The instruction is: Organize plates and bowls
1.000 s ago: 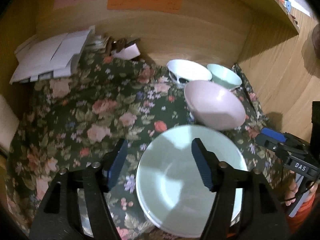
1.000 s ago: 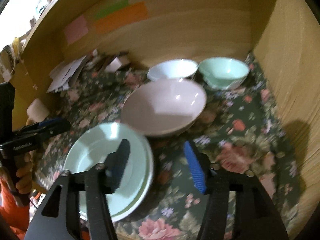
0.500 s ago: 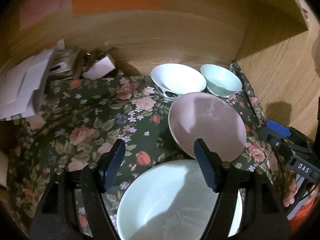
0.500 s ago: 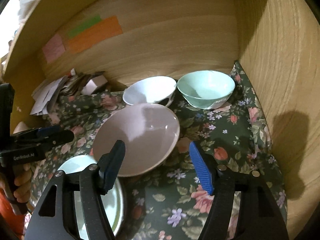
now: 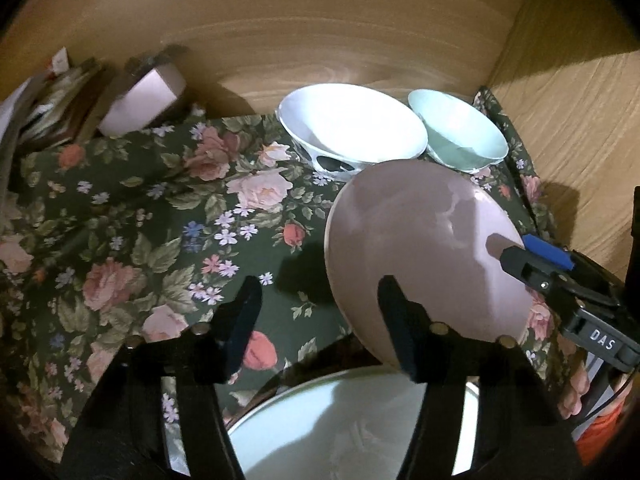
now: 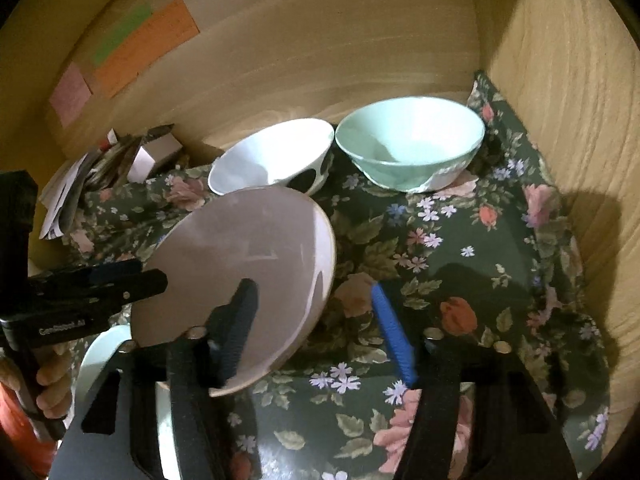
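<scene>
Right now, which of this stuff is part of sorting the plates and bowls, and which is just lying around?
Job:
pink bowl
white bowl
mint bowl
pale green plates

Lying about:
paper pile
sticky notes
floral cloth

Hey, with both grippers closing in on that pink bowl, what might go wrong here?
The pink bowl sits tilted, its low edge overlapping the pale green plate, so a pinch on the rim may slip or tip it. The left gripper and right gripper, jaws just closing, each straddle an opposite rim; uneven pulls could twist the bowl. A shove backward may knock the white bowl close behind.
</scene>
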Available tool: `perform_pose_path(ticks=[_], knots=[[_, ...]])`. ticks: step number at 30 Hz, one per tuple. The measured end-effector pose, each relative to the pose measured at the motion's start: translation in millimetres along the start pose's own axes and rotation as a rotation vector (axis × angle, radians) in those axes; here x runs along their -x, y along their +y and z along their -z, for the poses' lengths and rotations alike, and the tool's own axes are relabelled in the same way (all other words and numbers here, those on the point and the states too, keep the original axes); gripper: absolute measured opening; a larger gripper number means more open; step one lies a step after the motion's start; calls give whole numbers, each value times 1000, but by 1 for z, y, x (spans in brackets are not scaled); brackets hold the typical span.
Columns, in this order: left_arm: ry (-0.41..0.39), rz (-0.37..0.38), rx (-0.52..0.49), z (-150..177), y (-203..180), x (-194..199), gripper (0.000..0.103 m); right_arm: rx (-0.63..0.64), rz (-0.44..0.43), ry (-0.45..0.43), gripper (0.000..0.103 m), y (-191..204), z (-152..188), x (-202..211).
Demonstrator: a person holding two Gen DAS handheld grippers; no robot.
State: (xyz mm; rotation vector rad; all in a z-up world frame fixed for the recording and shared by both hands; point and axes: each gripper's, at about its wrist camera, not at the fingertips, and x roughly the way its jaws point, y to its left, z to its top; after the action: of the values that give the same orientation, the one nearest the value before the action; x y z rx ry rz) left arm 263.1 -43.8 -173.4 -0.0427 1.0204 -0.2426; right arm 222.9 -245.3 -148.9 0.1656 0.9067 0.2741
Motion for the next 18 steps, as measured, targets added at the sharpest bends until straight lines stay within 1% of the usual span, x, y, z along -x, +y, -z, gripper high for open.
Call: perform_pose_path(ticks=[2, 3, 5, 8, 10, 14, 18], knots=[[7, 9, -9, -1, -2, -6, 52, 0, -16, 16, 40, -1, 0, -4], [11, 14, -13, -1, -3, -8, 49, 0, -23, 23, 39, -1, 0, -5], [28, 28, -19, -2, -5, -14, 39, 1, -38, 37, 33, 0, 1, -9], [48, 51, -23, -3, -7, -20, 29, 7, -46, 52, 28, 2, 2, -13], [53, 62, -29, -3, -9, -22, 26, 10, -52, 57, 25, 3, 2, -15], [44, 63, -44, -2, -14, -24, 20, 21, -28, 49, 24, 6, 3, -14], [35, 60, -38, -2, -13, -24, 20, 30, -18, 46, 24, 8, 2, -15]])
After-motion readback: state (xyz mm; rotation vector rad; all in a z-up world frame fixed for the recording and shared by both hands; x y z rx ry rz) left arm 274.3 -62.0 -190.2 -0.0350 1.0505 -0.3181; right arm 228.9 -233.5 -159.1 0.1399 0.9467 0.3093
